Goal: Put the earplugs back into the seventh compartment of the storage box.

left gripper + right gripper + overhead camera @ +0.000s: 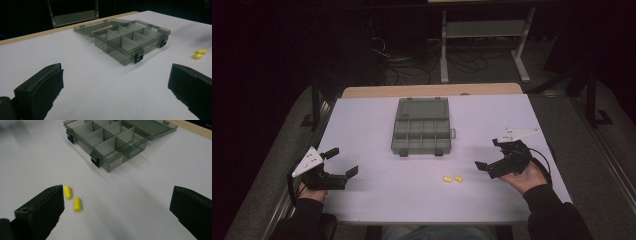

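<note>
A smoky clear plastic organiser box [421, 127] lies open at the table's middle, lid folded flat behind it, with empty divided compartments [125, 40] [107, 137]. Two yellow foam earplugs [452, 178] lie side by side on the white tabletop in front of the box, also seen as earplugs [199, 53] and earplugs [72, 199]. My left gripper [341, 161] hovers open at the near left, well apart from the box. My right gripper [489, 154] is open at the near right, its left jaw close to the earplugs.
The white table [377, 195] ends in a wooden strip [432, 90] at the far side. Beyond it stand a metal frame [484, 40] and cables on a dark floor. The person's sleeves come in at the bottom corners.
</note>
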Motion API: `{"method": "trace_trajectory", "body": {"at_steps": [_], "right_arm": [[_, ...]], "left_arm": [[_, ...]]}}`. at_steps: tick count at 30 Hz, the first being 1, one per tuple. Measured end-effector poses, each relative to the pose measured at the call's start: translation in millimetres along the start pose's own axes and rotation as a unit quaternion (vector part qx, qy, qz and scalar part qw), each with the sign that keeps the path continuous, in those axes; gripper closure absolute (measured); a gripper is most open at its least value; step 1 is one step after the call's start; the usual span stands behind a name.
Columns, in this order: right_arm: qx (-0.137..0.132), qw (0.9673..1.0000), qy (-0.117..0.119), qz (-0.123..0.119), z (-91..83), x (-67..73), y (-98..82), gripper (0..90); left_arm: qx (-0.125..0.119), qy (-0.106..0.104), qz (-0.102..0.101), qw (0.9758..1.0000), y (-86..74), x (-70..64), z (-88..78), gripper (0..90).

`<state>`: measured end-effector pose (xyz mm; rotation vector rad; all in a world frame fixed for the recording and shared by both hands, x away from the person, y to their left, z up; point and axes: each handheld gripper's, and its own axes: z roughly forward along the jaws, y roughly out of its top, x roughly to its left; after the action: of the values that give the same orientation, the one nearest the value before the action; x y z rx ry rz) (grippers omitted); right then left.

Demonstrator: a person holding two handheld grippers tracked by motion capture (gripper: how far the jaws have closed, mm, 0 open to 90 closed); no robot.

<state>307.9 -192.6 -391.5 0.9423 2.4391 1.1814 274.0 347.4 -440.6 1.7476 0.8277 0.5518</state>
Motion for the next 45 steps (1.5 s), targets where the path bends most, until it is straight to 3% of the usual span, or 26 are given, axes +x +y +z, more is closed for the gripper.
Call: {"method": "trace_trajectory", "body": {"at_steps": [13, 28, 45], "right_arm": [[0.036, 0.999, 0.021, -0.019, 14.8, 7.0, 8.6, 0.0], [0.08, 0.9949, 0.043, -0.044, 37.6, 19.2, 13.6, 0.0], [0.139, 0.9854, 0.066, -0.072, 66.4, 28.6, 10.8, 0.0]], "left_arm": [[-0.002, -0.003, -0.002, 1.0, -0.2, 0.2, 0.1, 0.0], [-0.001, -0.004, -0.001, 1.0, -0.2, 0.0, 0.2, 0.0], [0.0, -0.008, 0.001, 1.0, -0.3, -0.7, 1.0, 0.0]]}}
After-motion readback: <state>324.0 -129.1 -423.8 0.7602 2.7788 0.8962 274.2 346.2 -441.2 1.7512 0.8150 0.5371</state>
